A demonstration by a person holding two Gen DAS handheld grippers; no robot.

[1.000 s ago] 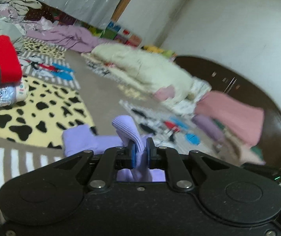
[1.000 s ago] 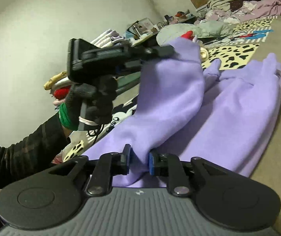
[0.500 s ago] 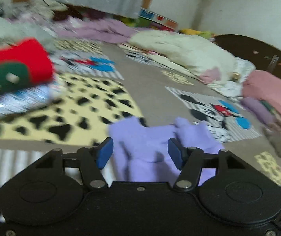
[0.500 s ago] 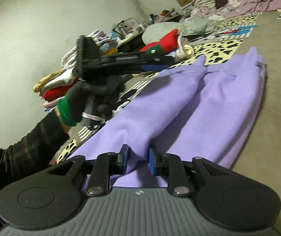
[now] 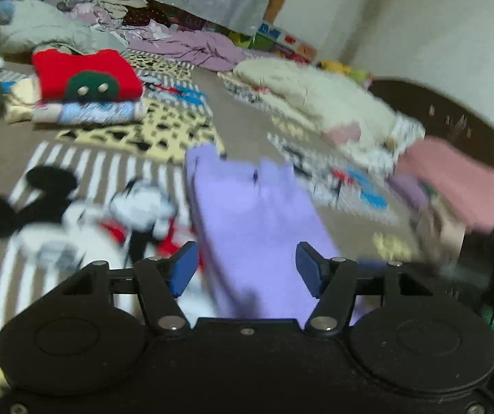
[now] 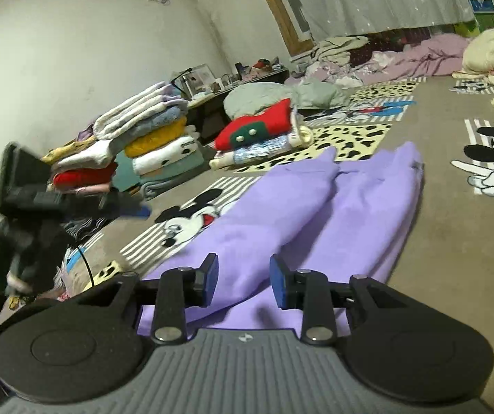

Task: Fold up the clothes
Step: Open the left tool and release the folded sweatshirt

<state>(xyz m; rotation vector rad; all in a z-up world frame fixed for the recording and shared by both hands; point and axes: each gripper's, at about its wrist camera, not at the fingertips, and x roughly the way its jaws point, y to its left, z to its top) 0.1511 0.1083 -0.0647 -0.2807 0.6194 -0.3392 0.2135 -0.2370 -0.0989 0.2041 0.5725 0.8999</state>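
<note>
My left gripper (image 5: 245, 269) has its jaws spread wide with nothing between them, and the lilac trousers (image 5: 253, 214) lie flat on the bedspread (image 5: 74, 158) just ahead of its blue pads. This view is smeared by motion blur, so finer detail on the fabric is lost. My right gripper (image 6: 243, 281) also has its jaws apart, gripping nothing; they sit over the near end of the lilac trousers (image 6: 333, 214), whose two legs run side by side away from me, the left one lying partly over the right. From the right wrist I can see the left gripper (image 6: 74, 200) off to the side, held in a gloved hand (image 6: 26, 252) with a green cuff, well clear of the trousers. Beyond the trouser ends a folded red sweater (image 6: 257, 127) tops a small pile on the cow-print patch, and a taller stack of folded clothes (image 6: 133, 141) stands further left against the wall.
</note>
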